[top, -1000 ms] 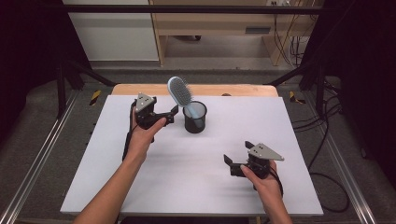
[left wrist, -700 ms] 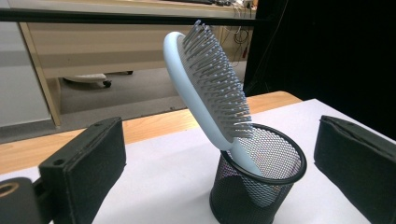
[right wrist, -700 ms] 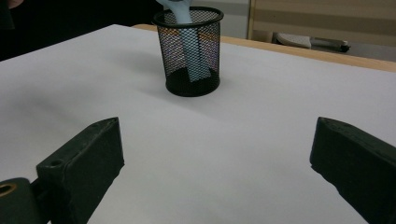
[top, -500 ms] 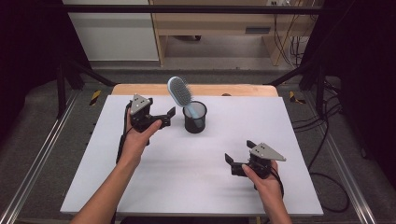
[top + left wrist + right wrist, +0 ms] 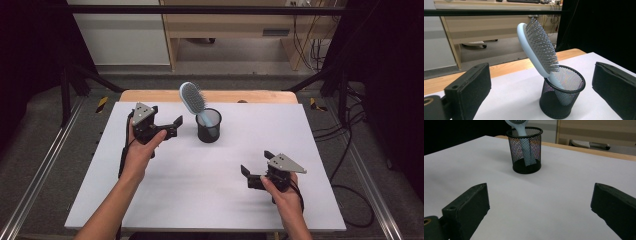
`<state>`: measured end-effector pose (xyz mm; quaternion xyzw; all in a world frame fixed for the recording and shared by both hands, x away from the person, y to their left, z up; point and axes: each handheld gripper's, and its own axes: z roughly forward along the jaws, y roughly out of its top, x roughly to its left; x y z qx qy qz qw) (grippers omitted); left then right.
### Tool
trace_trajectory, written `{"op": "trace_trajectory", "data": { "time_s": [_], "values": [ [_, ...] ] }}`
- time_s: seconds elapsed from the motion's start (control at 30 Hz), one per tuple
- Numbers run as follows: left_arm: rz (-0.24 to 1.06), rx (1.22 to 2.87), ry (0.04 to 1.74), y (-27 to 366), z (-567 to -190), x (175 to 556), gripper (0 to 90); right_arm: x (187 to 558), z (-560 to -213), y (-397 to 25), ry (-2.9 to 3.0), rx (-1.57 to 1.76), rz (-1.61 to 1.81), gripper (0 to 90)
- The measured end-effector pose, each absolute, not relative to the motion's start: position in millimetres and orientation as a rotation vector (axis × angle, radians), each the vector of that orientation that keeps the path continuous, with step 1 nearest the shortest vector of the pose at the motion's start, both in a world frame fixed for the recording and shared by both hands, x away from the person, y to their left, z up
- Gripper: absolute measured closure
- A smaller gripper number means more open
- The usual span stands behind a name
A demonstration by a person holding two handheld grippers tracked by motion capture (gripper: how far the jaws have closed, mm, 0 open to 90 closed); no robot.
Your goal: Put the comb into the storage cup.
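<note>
A black mesh cup [image 5: 208, 126] stands near the back middle of the white table [image 5: 210, 200]. A pale blue hairbrush [image 5: 192, 98] leans in it, handle down, head tilted to the left. My left gripper [image 5: 172, 127] is held just left of the cup, open, with nothing between its jaws. In the left gripper view the hairbrush [image 5: 539, 48] and the cup [image 5: 562, 96] sit between the two jaws but farther off. My right gripper [image 5: 255, 169] hovers open at the front right. The right gripper view has the cup [image 5: 525, 150] well ahead.
A wooden table edge [image 5: 250, 96] runs behind the white sheet. Metal rails [image 5: 35, 175] flank the table. A wooden desk [image 5: 235, 22] and cables [image 5: 305, 45] lie beyond on the floor.
My left gripper has drawn back to the left, away from the cup and brush. The right gripper has stayed almost still.
</note>
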<state>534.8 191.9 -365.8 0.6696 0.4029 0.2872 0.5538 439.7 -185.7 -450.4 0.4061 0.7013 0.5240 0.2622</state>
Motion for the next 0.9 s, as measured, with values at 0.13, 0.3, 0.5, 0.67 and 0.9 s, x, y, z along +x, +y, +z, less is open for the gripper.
{"op": "trace_trajectory", "data": {
  "time_s": [0.13, 0.3, 0.5, 0.67, 0.9],
  "values": [
    [0.679, 1.585, 0.949, 196.1, -364.1, 532.0, 2.2, 440.1, -449.9, -185.9, 1.893, 1.098, 1.424, 2.2],
    [0.686, 1.583, 0.948, 204.2, -360.7, 528.6, 2.2, 439.7, -449.8, -184.6, 1.898, 1.096, 1.426, 2.1],
    [0.698, 1.581, 0.946, 214.8, -357.7, 523.6, 2.1, 439.7, -449.6, -185.2, 1.898, 1.096, 1.427, 2.1],
    [0.708, 1.580, 0.949, 223.5, -357.9, 519.8, 2.1, 439.8, -449.8, -184.6, 1.899, 1.097, 1.427, 2.0],
    [0.731, 1.588, 0.954, 236.8, -360.3, 515.0, 2.1, 439.5, -449.4, -185.3, 1.899, 1.094, 1.425, 2.0]
  ]
}}
